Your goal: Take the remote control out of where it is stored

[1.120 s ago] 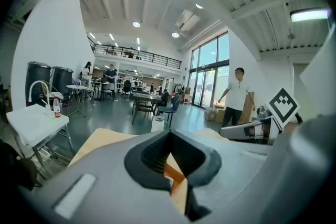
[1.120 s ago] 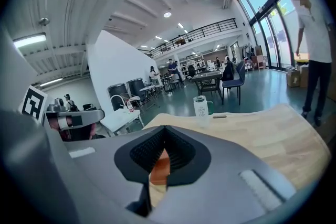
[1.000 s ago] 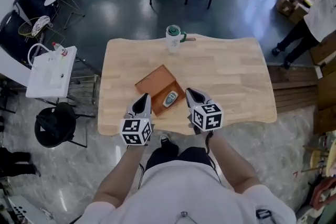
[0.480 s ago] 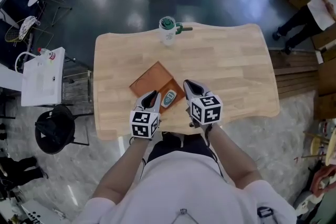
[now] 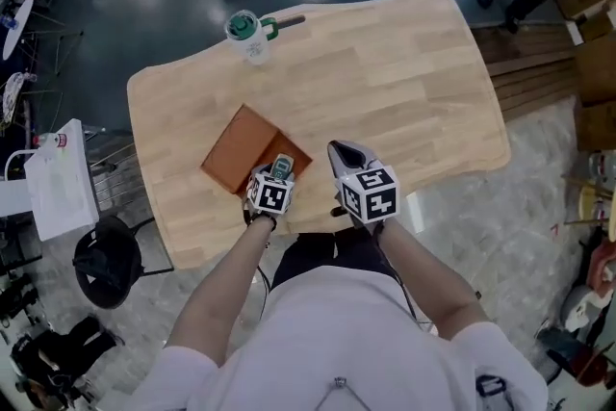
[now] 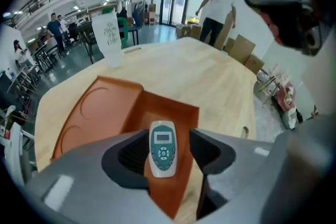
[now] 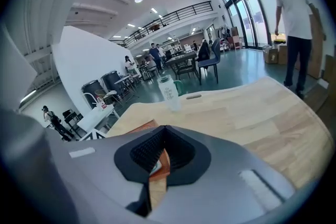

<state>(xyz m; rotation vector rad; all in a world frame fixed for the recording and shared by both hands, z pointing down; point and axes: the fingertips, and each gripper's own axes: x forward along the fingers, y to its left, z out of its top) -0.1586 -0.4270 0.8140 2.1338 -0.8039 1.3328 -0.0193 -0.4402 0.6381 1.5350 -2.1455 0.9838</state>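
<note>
Remote control [image 6: 163, 148] lies in its brown tray [image 6: 100, 113] on the table [image 5: 404, 91], long axis running straight away between the spread jaws of my left gripper [image 6: 168, 152], seemingly untouched; my right gripper [image 7: 160, 157], jaws pressed together, hangs just beside, the farther one.

The right half of the table [image 5: 414, 91], out to its right edge and far-right corner, lies bare and open to a gripper from any side. Near the far-left corner stands a lidded cup [image 5: 246, 34], well apart from the orange tray [image 5: 231, 149] by the near edge. The tray's raised wall runs along the left of the remote [image 6: 163, 147]. The left gripper [image 6: 167, 134] straddles it with parted jaws. The right gripper [image 5: 342, 152] hovers just beside the tray, crowding that side.
</note>
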